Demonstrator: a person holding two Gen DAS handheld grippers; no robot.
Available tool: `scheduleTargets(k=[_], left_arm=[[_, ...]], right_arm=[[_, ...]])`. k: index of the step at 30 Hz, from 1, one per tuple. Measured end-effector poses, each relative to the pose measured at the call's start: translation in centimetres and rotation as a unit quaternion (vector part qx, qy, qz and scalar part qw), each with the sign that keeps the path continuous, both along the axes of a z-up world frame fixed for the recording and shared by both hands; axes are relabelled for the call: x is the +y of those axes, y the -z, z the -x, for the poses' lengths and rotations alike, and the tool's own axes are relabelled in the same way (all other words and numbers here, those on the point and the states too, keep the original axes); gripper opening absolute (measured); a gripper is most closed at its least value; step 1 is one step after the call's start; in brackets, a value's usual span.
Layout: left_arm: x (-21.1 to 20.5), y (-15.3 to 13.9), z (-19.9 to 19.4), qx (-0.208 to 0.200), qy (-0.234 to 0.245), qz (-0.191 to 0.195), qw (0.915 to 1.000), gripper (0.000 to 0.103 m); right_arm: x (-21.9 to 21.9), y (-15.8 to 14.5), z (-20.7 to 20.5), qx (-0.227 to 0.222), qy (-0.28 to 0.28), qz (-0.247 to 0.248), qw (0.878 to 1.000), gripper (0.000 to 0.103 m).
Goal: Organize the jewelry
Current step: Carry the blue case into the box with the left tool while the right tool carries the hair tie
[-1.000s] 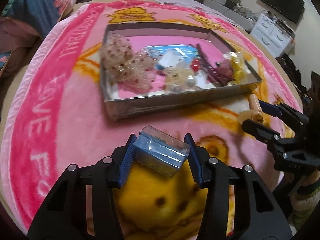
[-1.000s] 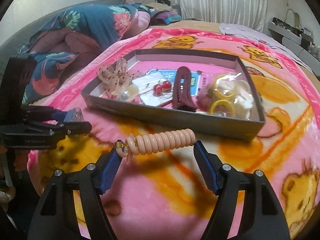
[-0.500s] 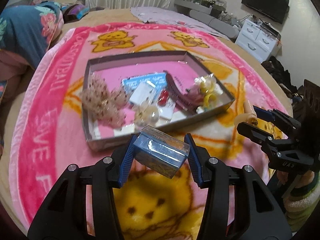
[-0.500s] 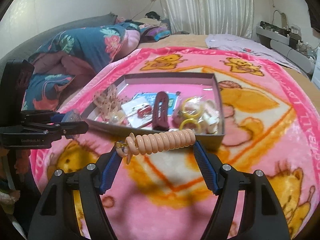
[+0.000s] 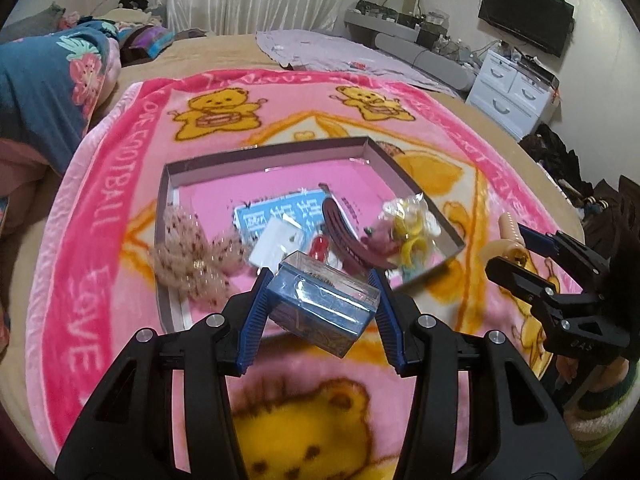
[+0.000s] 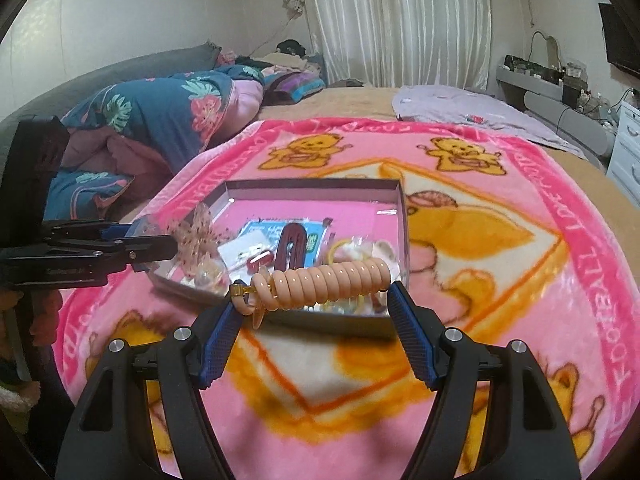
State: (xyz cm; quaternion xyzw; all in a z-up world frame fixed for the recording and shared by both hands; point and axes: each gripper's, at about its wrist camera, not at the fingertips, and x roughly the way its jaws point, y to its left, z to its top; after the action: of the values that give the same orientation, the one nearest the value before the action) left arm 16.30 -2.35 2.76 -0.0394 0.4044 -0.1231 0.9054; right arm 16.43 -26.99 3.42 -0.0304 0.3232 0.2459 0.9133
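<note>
A bed [image 6: 360, 100] fills both views, and over it, under both tools, lies a pink blanket [image 5: 100, 240] printed with yellow bears. Ahead of the tools on the blanket sits a shallow grey tray [image 5: 272, 151] with a pink floor. In it lie, from the left tool's left to its right, a pale speckled scrunchie [image 5: 188, 256], a blue card [image 5: 280, 212], a white card [image 5: 276, 240], a dark red hair clip [image 5: 344, 236] and a clear bag of yellow rings [image 5: 412, 228].

The left tool [image 5: 320, 304] pinches a clear box [image 5: 324, 304] with a blue insert between its blue pads, tilted, raised above the blanket just short of the tray's near wall. To its right, the right tool [image 6: 316, 300] grips a peach coil hair tie [image 6: 328, 280] end to end, lying crosswise between its pads, with a small amber charm [image 6: 240, 290] at its left end. That tool hangs above the blanket before the tray's near wall.
</note>
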Motion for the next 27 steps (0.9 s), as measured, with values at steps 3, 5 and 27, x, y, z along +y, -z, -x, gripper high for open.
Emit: scheduleTargets(k=[3,5,27], left_arm=[[0.2,-0.5,-0.7,-0.005,-0.004,0.001,1.0000,0.041],[0.3,-0.8,-1.1,-0.008,-0.006,0.004,0.9999,0.041],[3.5,-2.5,-1.8,-0.029,-0.041,0.024,0.9984,0.041]], right_arm=[[0.0,-0.6,-0.4,-0.008,0.001,0.003,1.000,0.070],[0.1,-1.0,-0.6,-0.013,0.002,0.004,1.000,0.070],[1.8,-3.2,-1.8,-0.037,-0.010,0.009,0.999,0.070]])
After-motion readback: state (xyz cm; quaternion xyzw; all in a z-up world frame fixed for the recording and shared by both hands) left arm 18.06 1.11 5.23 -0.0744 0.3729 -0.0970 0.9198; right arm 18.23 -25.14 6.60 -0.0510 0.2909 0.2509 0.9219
